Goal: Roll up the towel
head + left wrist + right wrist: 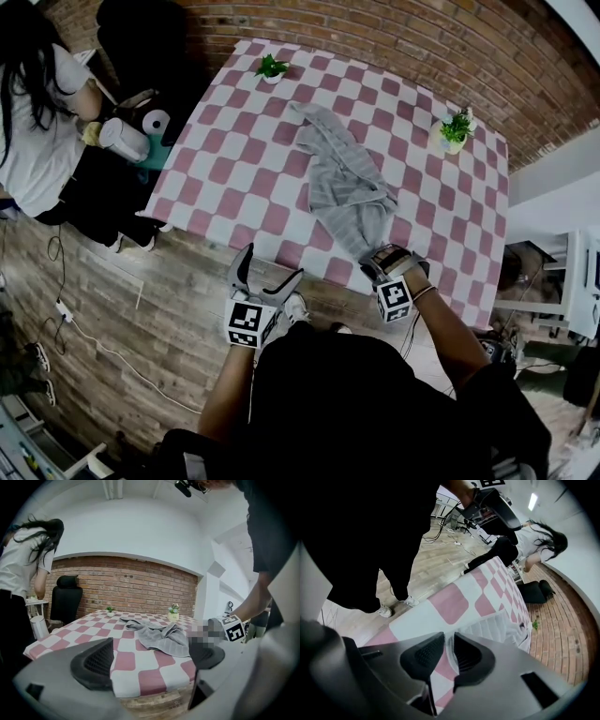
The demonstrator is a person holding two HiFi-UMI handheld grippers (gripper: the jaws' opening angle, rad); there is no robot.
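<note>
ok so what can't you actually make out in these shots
head view: near end of the towel, under the right claw
left gripper view: right claw's tips, behind a blurred patch
right gripper view: much of the towel, behind the claw's own body
head view: objects beside the person, too dark and small

The near end of the towel (349, 192) lies hidden under the right gripper (378, 261); the person (33, 122) at the left is cut off by the edge.

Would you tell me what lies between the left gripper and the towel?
Only bare checked tablecloth separates the left gripper and towel, shown in the left gripper view.
</note>
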